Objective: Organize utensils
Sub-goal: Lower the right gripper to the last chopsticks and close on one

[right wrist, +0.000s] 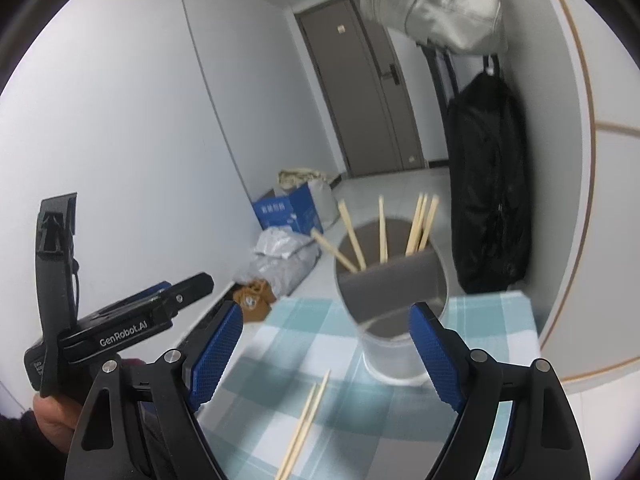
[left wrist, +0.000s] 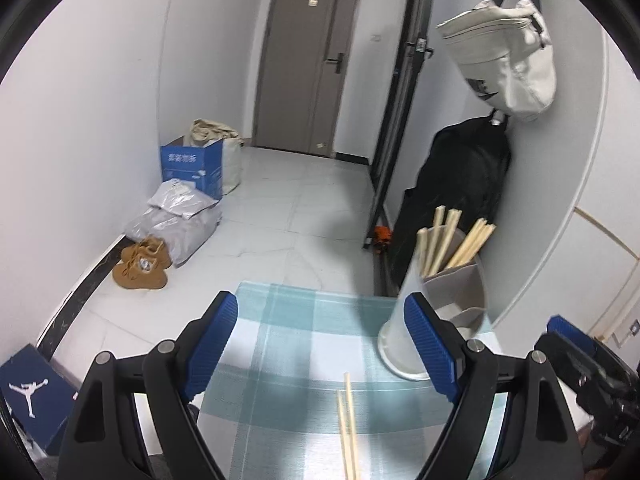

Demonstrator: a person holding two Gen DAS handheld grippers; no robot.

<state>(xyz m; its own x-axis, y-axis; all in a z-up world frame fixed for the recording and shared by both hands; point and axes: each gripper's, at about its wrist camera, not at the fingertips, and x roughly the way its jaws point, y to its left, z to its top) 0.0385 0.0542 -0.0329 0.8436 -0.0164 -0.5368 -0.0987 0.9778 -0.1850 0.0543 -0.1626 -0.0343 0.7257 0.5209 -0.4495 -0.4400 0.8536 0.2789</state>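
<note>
Chopsticks [left wrist: 347,428] lie loose on the cloth [left wrist: 304,320] between holder [left wrist: 436,304] trips, left gripper [left wrist: 320,348] and right gripper [right wrist: 326,354] both gaping empty; next, likely pinch the pair.

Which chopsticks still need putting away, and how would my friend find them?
Find the blue-and-white checked tablecloth. On it stands a white divided utensil cup holding upright chopsticks. The pair of pale wooden chopsticks lies flat on the cloth before it, the only ones outside it.

The checked cloth [left wrist: 304,320] covered the table; a white holder [left wrist: 404,344] stood ahead-right of the tongs, two chopsticks [left wrist: 348,432] lay loose between their open jaws.
</note>
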